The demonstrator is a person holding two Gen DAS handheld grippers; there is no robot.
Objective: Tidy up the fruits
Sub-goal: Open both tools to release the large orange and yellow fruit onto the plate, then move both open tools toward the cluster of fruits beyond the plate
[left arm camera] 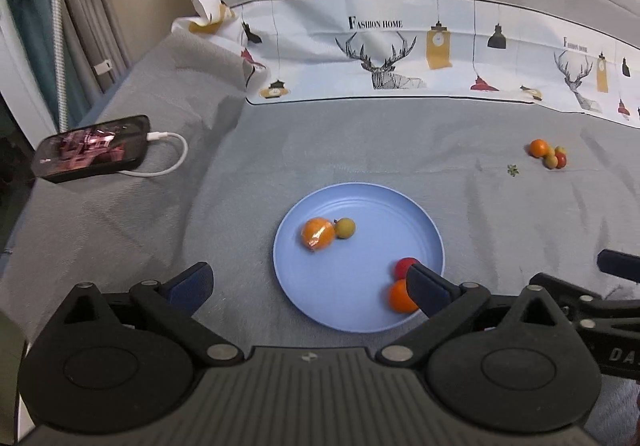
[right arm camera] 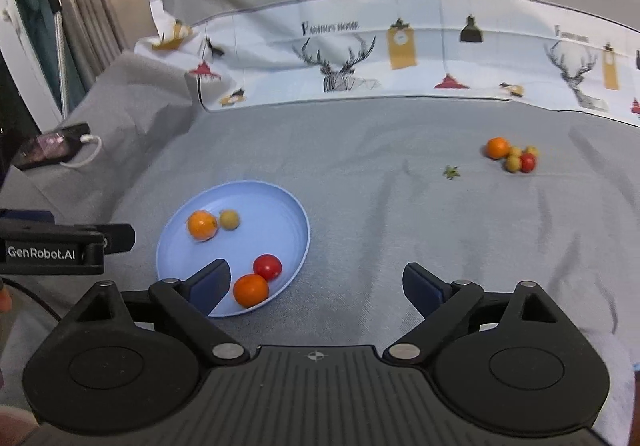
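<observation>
A light blue plate [left arm camera: 360, 206] [right arm camera: 288, 214] lies on the grey cloth. In it are an orange [left arm camera: 318, 233] [right arm camera: 202, 224] touching a yellow-green fruit [left arm camera: 345, 227] [right arm camera: 229, 220], and nearer me a red tomato [left arm camera: 405, 265] [right arm camera: 267, 266] beside a second orange [left arm camera: 400, 296] [right arm camera: 250, 289]. My left gripper [left arm camera: 308, 286] is open above the plate's near rim with nothing between its fingers. My right gripper [right arm camera: 316, 288] is open too, its left finger over the plate's near edge, empty. A small pile of fruits [left arm camera: 547, 154] [right arm camera: 512, 156] lies on the cloth at the far right.
A phone [left arm camera: 92, 148] [right arm camera: 50, 145] on a white charging cable rests on the raised cloth at the left. A printed deer-pattern cloth [left arm camera: 400, 46] [right arm camera: 400, 46] runs along the back. A small green stem [left arm camera: 513, 169] [right arm camera: 451, 172] lies near the pile.
</observation>
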